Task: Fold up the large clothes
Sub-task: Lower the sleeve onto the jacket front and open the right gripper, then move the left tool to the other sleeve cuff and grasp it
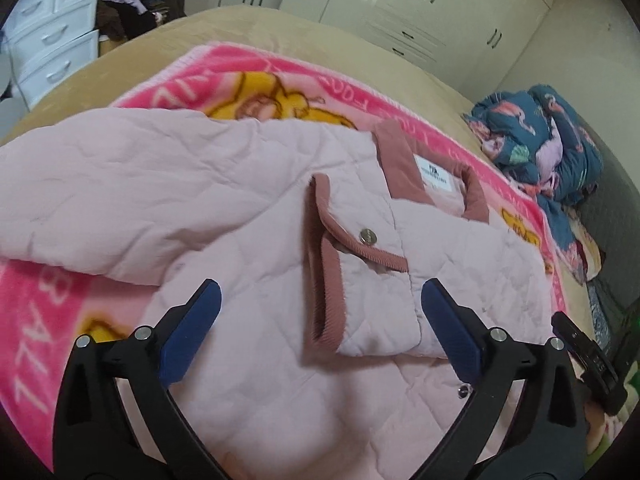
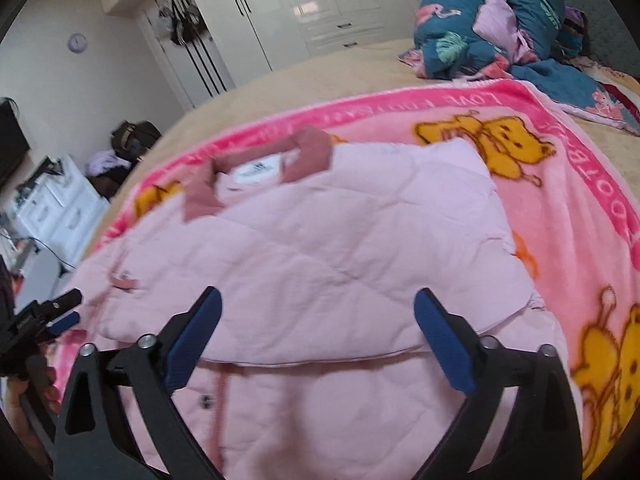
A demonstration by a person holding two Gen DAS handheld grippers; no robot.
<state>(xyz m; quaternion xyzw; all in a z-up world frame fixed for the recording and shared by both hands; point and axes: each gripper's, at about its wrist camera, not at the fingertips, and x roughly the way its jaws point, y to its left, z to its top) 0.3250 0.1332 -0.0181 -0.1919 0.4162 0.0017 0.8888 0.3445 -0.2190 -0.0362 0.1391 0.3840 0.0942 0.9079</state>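
Both my left claw (image 1: 320, 320) and right claw (image 2: 316, 328) gape wide, empty, above the pink jacket (image 1: 248, 208), sleeves folded in for halving.

- Right gripper (image 2: 316, 312) hangs wide open above a pink quilted jacket (image 2: 320, 248).
- Jacket lies on a pink bear blanket (image 2: 560, 208), collar (image 2: 312, 152) at the far side.
- Teal bedding (image 2: 492, 20) heaped behind.
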